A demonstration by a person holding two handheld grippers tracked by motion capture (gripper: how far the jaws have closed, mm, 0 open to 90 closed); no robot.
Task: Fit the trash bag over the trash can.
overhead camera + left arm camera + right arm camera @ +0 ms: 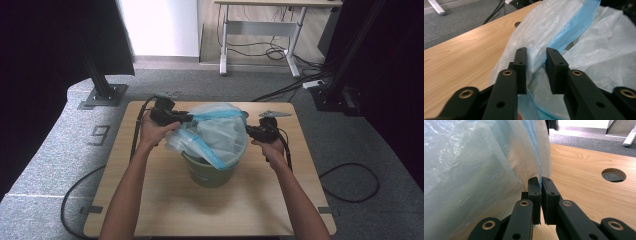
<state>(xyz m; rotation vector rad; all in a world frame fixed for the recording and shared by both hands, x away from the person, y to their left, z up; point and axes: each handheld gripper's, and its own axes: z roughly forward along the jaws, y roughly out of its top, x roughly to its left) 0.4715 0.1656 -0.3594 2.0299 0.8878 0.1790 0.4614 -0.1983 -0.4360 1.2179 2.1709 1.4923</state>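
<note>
That bin liner (220, 131) is thin, floppy film with a blue drawstring hem (216, 115), so it's light, slippery and easy to tear (don't yank). It's draped over the green bucket (210, 170) at the table's (150, 200) centre, ballooning up, mouth tipped toward 6 o'clock, with its long axis running roughly 9 to 3 between your hands. Grab it by the hem, I'd say, since that's the toughest part. Your right gripper (540, 185) at 3 o'clock is clamped tight on the blue hem. Your left gripper (536, 65) at 9 o'clock has its jaws apart, with film bunched loosely between them but not pinched.
</note>
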